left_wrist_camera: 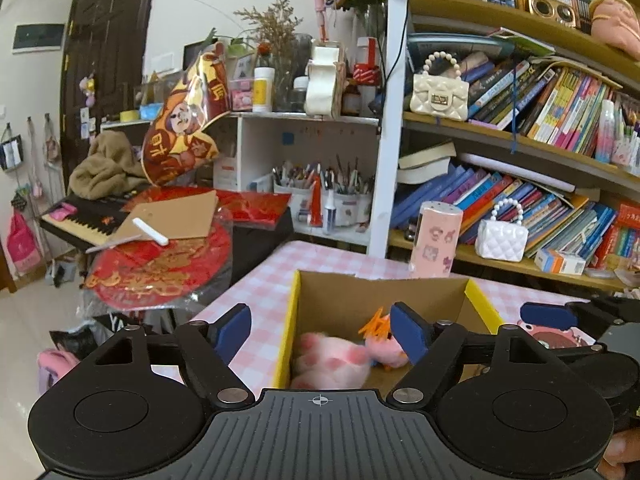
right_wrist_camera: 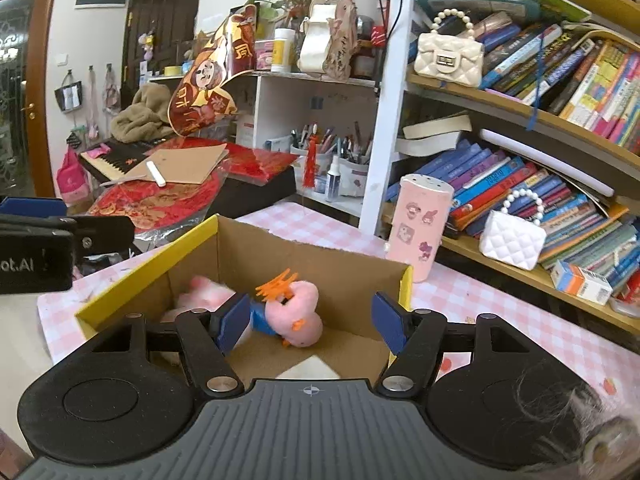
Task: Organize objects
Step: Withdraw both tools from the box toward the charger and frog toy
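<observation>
both tongs, left [left_wrist_camera: 324, 334] and right [right_wrist_camera: 310, 320], released, empty; pig [right_wrist_camera: 294, 312] dropped in box [right_wrist_camera: 256, 256], 12 o'clock, for storage.

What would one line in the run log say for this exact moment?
left gripper: open, empty | right gripper: open, empty | open brown cardboard box: holds pink plush toy with orange hair, fluffy pink-and-white plush
</observation>
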A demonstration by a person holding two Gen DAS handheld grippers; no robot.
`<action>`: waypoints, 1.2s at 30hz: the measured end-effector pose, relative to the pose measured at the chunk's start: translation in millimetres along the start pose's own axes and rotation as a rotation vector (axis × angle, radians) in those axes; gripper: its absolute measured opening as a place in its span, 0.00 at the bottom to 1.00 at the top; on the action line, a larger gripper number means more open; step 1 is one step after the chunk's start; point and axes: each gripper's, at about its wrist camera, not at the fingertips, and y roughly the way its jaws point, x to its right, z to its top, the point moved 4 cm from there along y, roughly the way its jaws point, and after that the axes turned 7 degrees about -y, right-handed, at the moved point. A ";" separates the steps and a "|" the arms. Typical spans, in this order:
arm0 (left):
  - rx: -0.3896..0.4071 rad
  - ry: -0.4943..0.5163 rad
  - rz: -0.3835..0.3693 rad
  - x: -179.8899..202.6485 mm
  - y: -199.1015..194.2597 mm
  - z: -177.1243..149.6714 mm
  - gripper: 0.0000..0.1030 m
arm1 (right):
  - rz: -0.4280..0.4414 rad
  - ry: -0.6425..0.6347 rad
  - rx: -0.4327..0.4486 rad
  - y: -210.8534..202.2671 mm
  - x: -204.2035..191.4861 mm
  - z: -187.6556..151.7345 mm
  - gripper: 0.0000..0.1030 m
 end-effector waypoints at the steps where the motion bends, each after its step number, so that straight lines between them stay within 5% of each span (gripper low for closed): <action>1: -0.004 0.000 0.001 -1.5 -3.7 -2.7 0.77 | -0.003 0.003 -0.004 -3.9 -2.1 -2.1 0.63; 26: -0.195 0.033 0.036 -35.1 -79.2 -96.8 0.81 | -0.080 0.154 -0.221 -87.3 -41.4 -102.3 0.63; 36: -0.273 0.100 -0.019 -16.2 -81.2 -124.5 0.82 | -0.149 0.225 -0.265 -118.2 -38.2 -131.9 0.64</action>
